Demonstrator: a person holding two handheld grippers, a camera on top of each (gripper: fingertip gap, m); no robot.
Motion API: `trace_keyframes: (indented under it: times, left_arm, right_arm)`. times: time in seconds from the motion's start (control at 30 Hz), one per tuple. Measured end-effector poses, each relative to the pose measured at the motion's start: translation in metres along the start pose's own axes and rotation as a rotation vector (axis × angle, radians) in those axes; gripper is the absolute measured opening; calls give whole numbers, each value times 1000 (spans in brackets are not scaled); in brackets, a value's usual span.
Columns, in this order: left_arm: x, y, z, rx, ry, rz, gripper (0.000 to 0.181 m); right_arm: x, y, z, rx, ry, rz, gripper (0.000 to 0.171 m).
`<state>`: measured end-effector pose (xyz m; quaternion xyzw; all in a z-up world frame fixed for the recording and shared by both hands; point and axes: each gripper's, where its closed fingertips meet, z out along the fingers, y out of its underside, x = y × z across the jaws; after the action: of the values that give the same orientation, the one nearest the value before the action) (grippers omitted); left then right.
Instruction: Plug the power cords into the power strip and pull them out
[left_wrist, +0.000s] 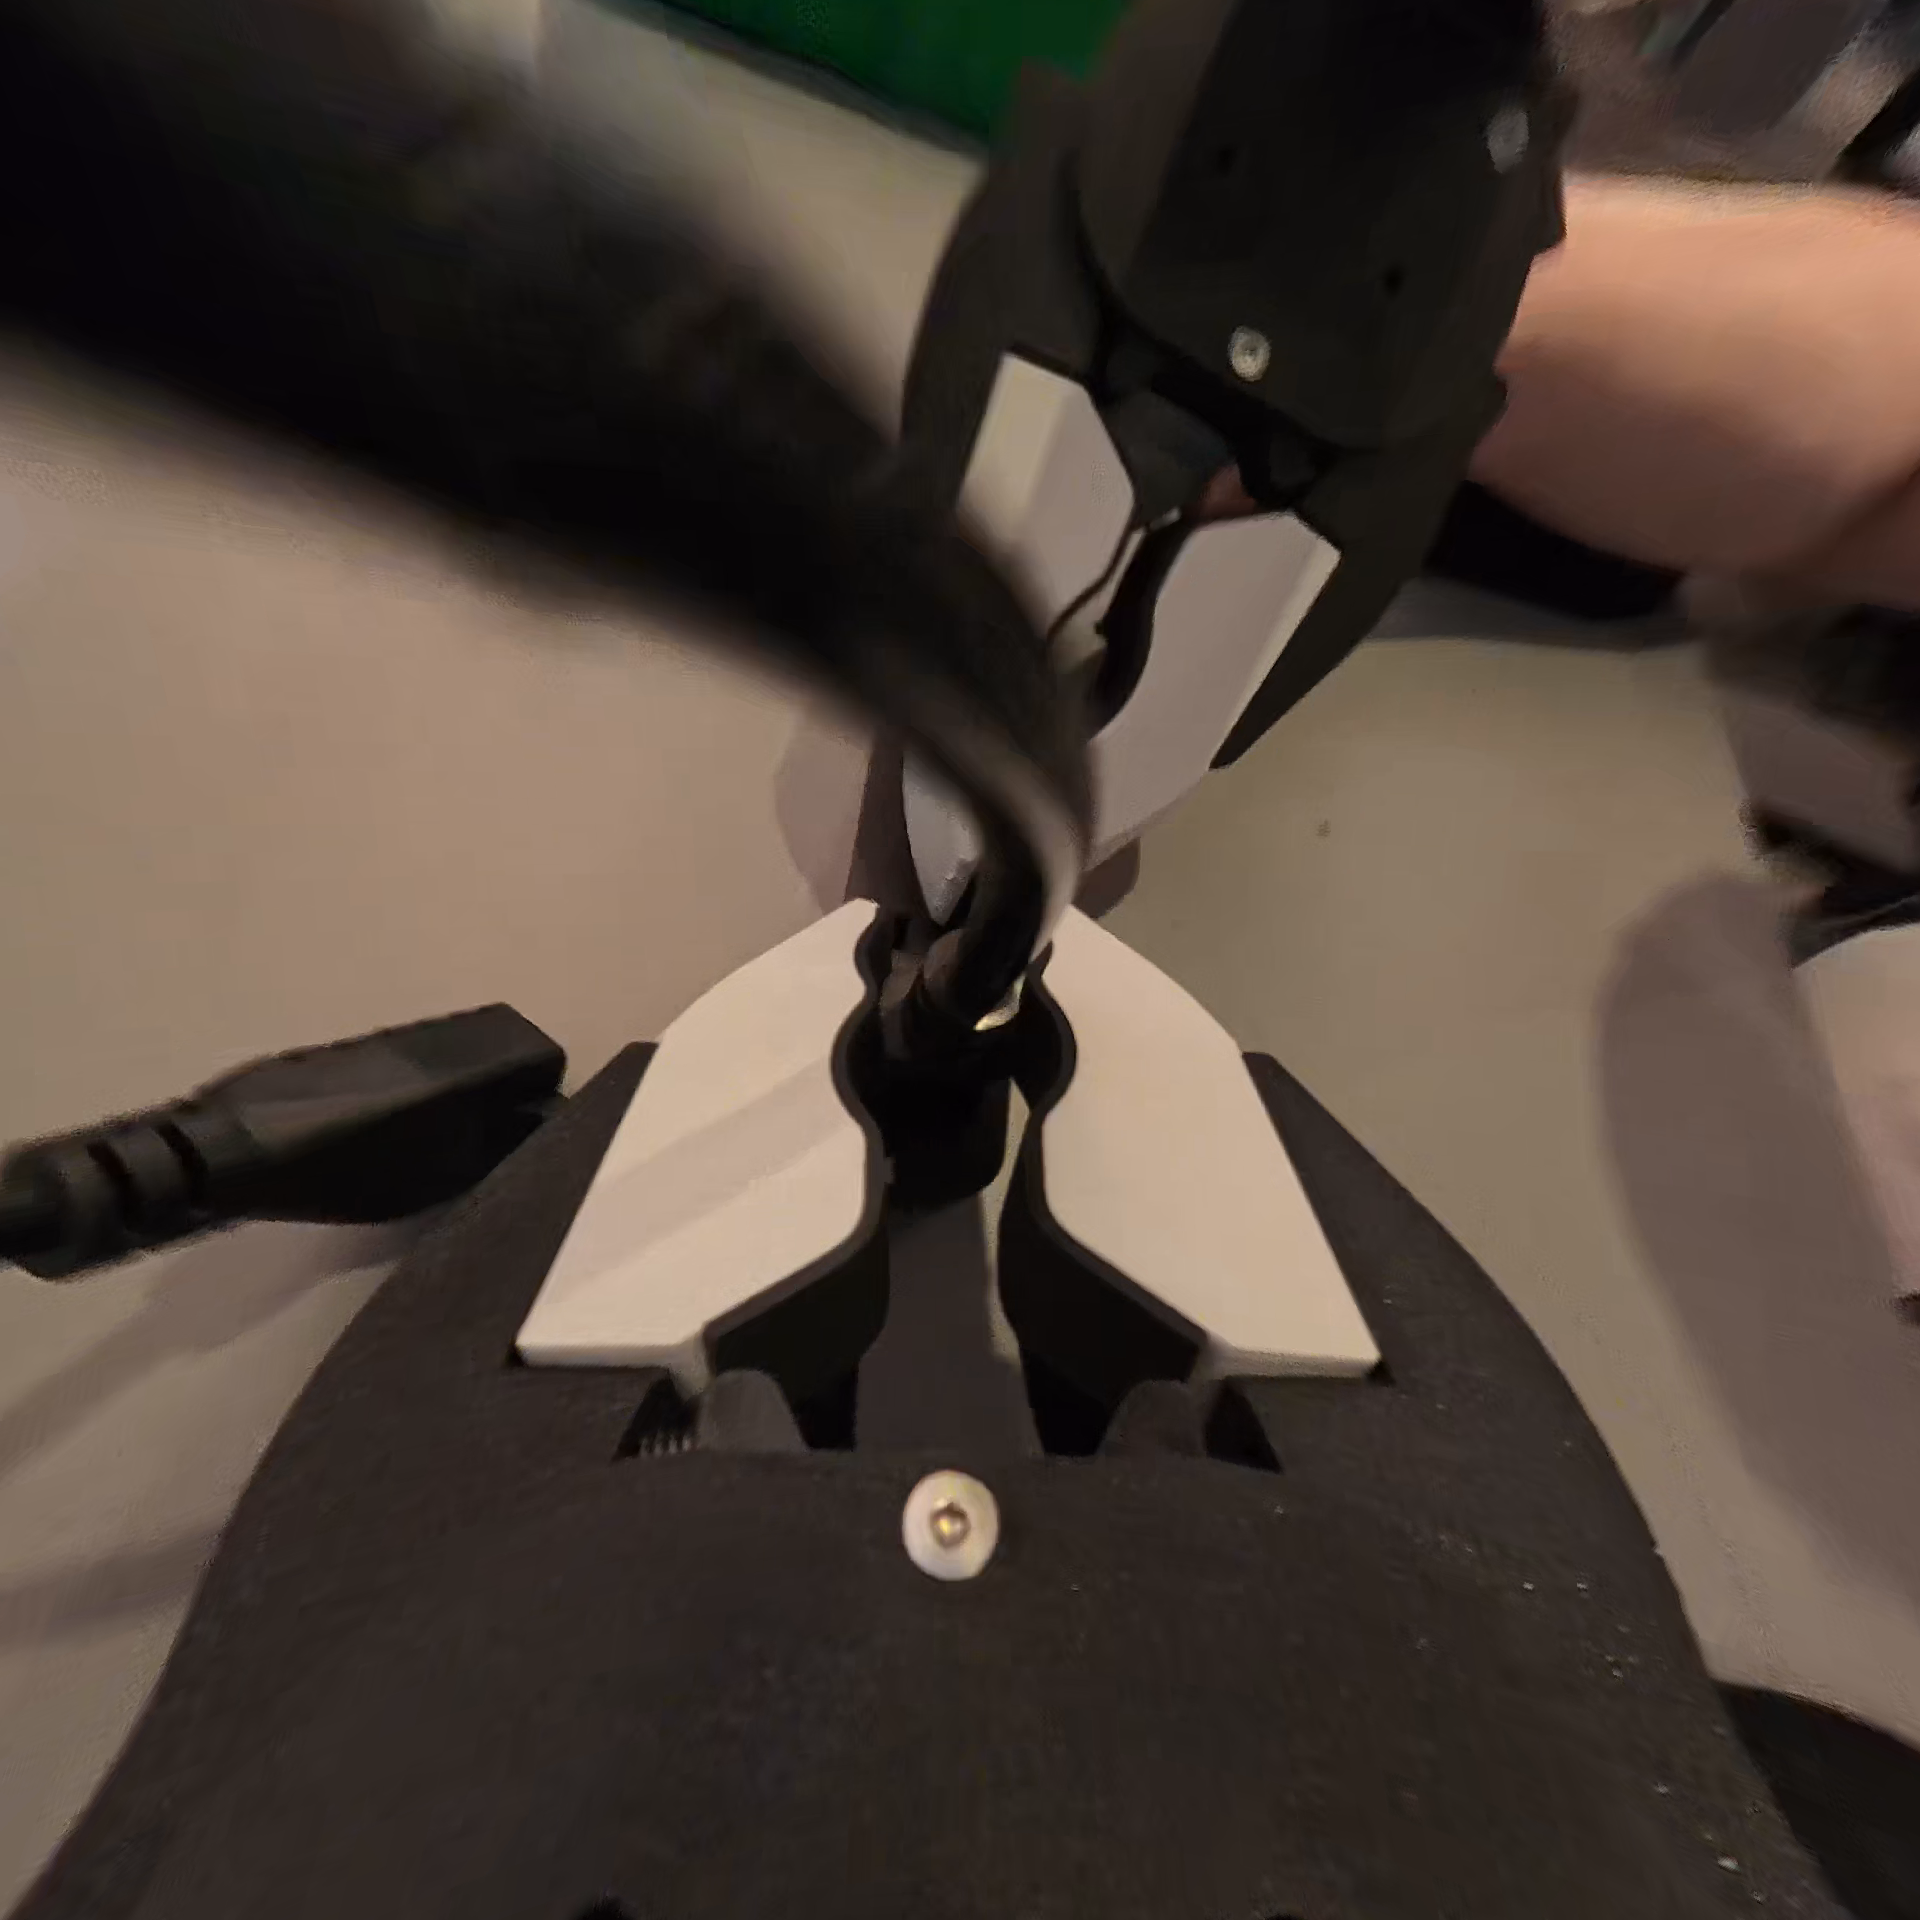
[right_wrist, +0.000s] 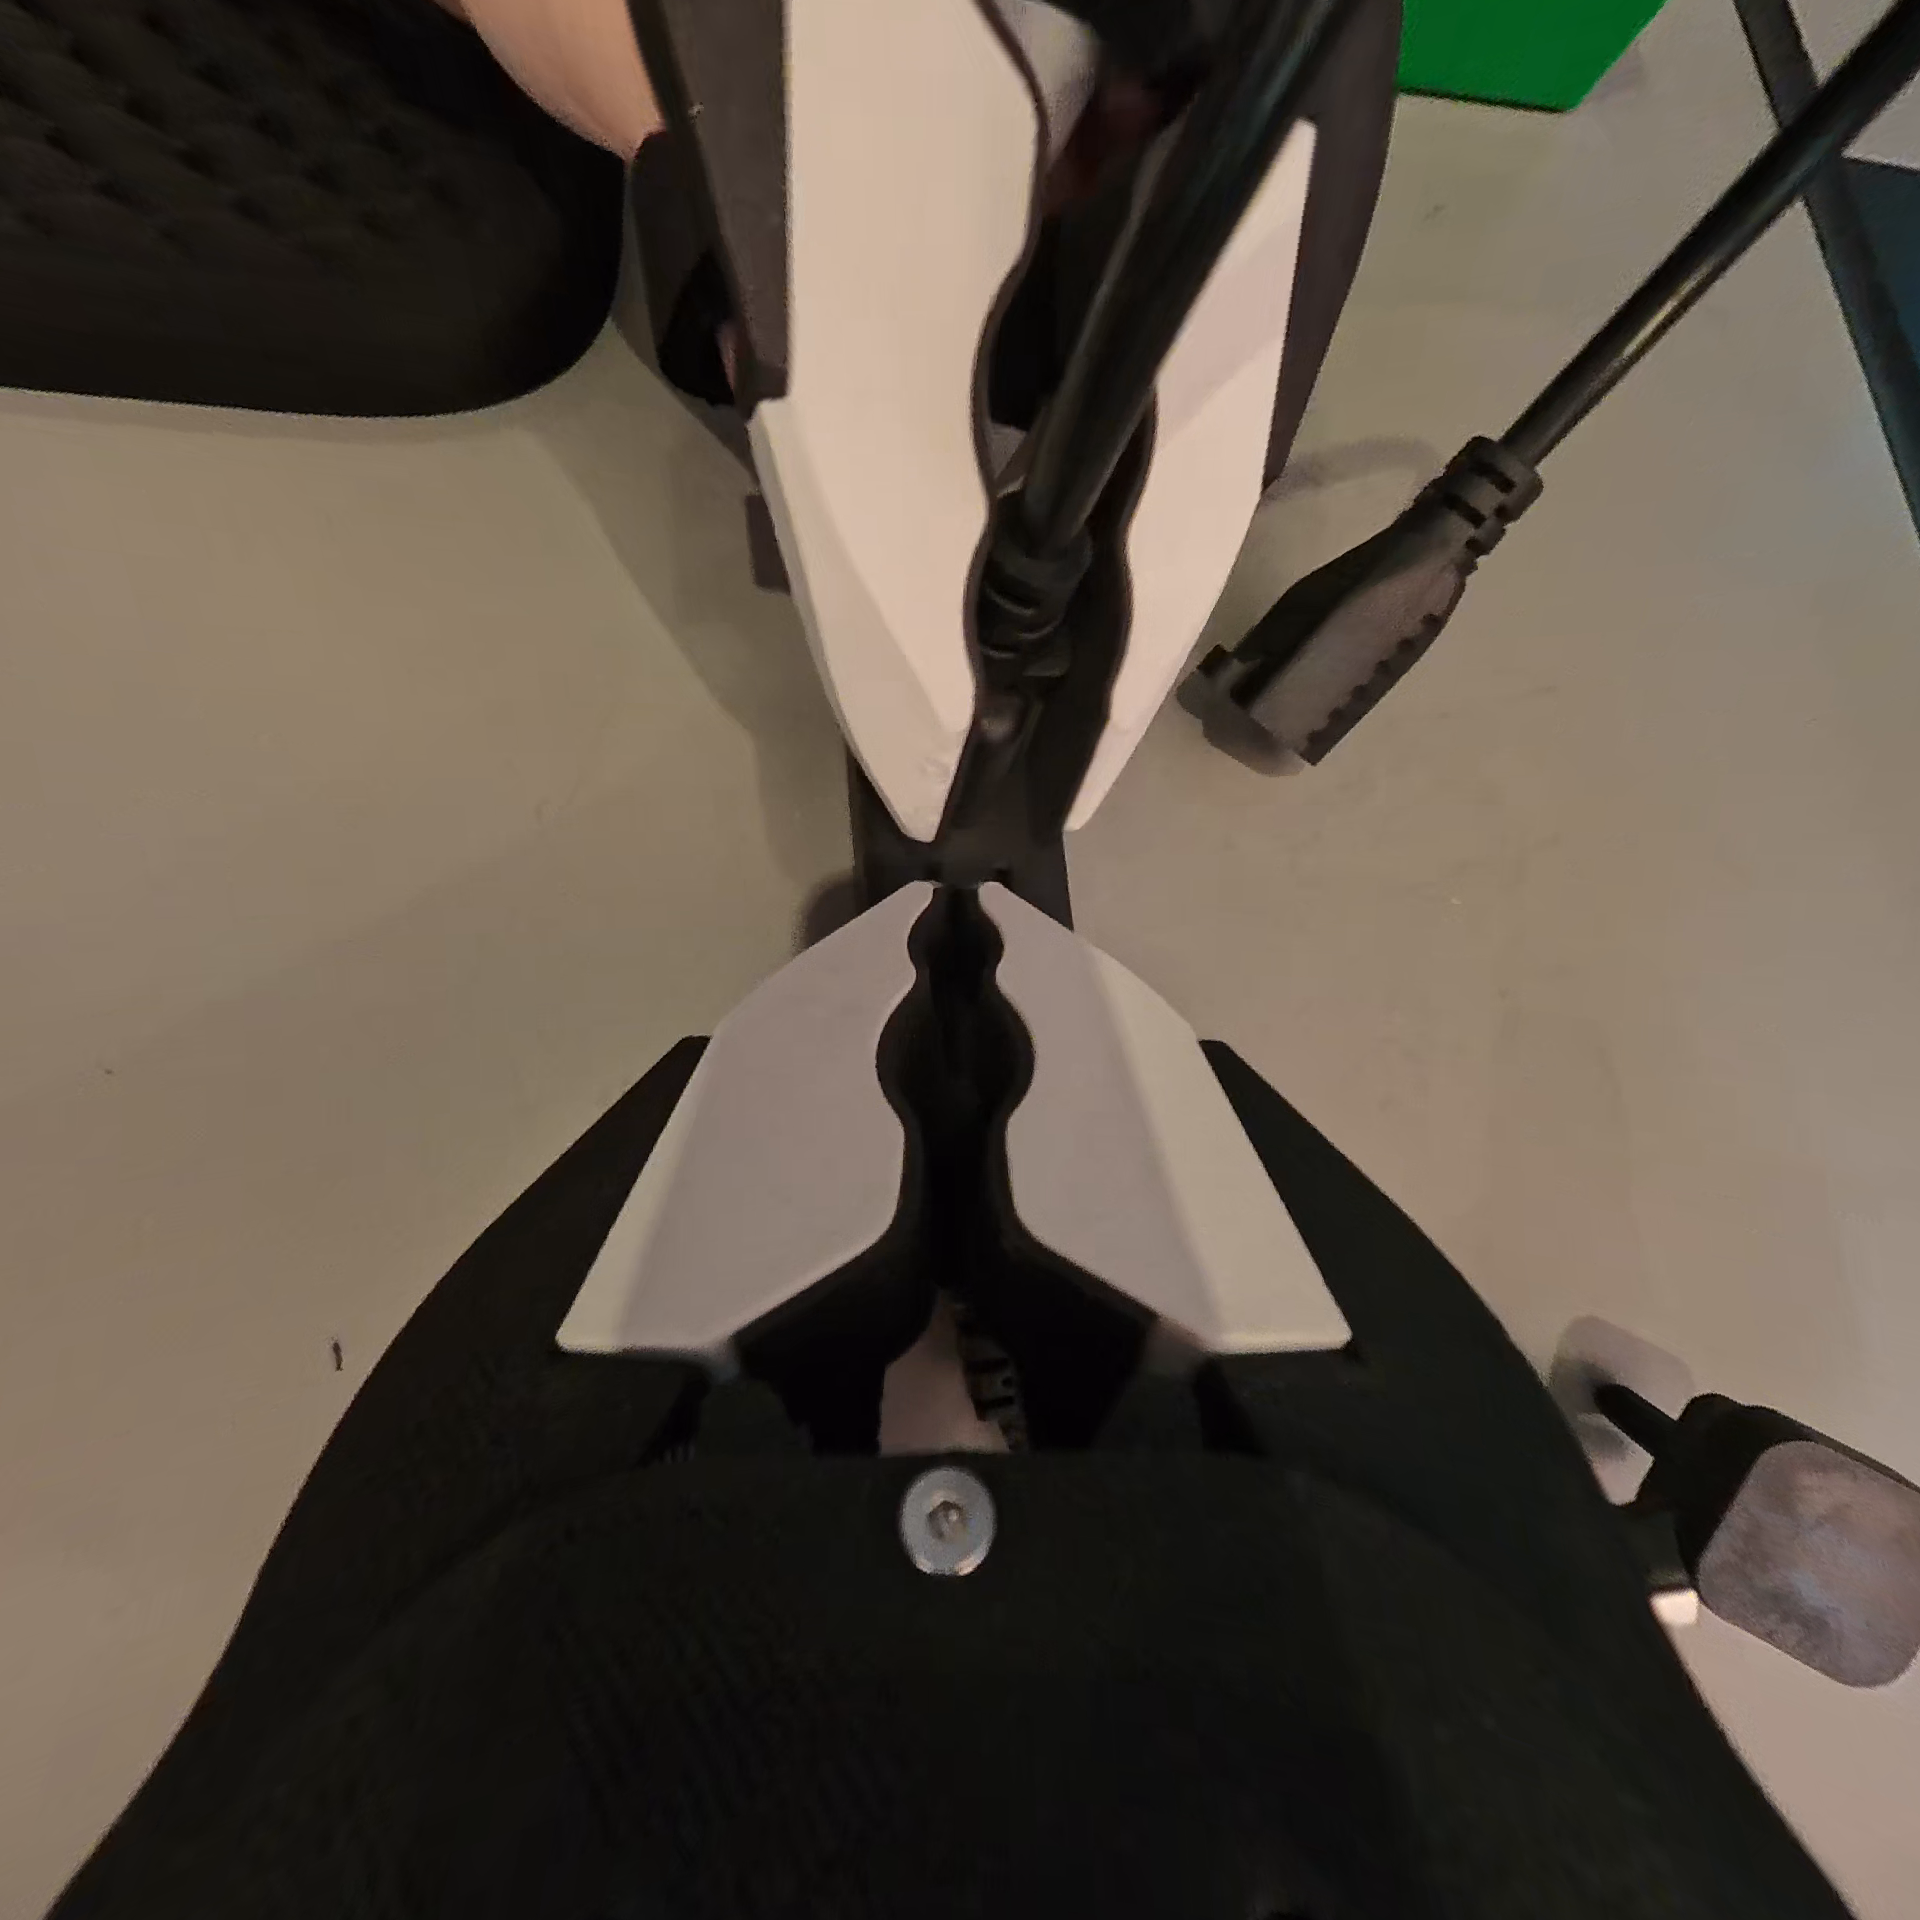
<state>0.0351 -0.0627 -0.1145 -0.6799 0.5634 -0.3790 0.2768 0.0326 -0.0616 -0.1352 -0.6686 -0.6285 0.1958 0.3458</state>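
The left tool (left_wrist: 951, 971) pinches a black power cord (left_wrist: 997, 925) near its plug end, just above the pale counter (left_wrist: 312, 831). Tip to tip with it, the right tool (right_wrist: 961, 894) is pressed together on what looks like the same cord; the exact hold is hidden. Another black plug (right_wrist: 1361, 634) lies on the counter beyond, and a green box (right_wrist: 1507, 52) sits farther back.

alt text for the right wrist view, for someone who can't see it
Two white-fingered grippers meet tip to tip over a pale table: the right gripper below, shut, and the left gripper above, clamped on a black power cord. A second cord's black connector lies loose on the table to the right.
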Motion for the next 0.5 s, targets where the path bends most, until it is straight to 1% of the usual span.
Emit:
trace_keyframes:
  times: [0.07,0.13,0.23,0.27,0.33,0.43,0.5]
  left_arm:
    - [1,2,0,-51,-57,128,19]
    - [0,3,0,-79,-90,157,19]
    - [0,4,0,-168,-218,333,18]
    - [2,3,1,-179,-239,376,17]
    - [4,2,1,-175,-242,395,17]
    - [12,1,1,-182,-241,471,16]
    - [10,2,1,-168,-229,452,15]
  right_arm:
    - [-2,0,0,6,-8,-17,7]
    - [-2,0,0,6,-11,-19,7]
    - [-4,-1,0,10,-19,-26,7]
    - [-5,-1,-1,15,-24,-28,7]
    - [-6,-2,-2,24,-31,-31,7]
    - [-5,-3,-1,36,-28,-18,6]
    - [-4,-3,0,24,-24,-23,6]
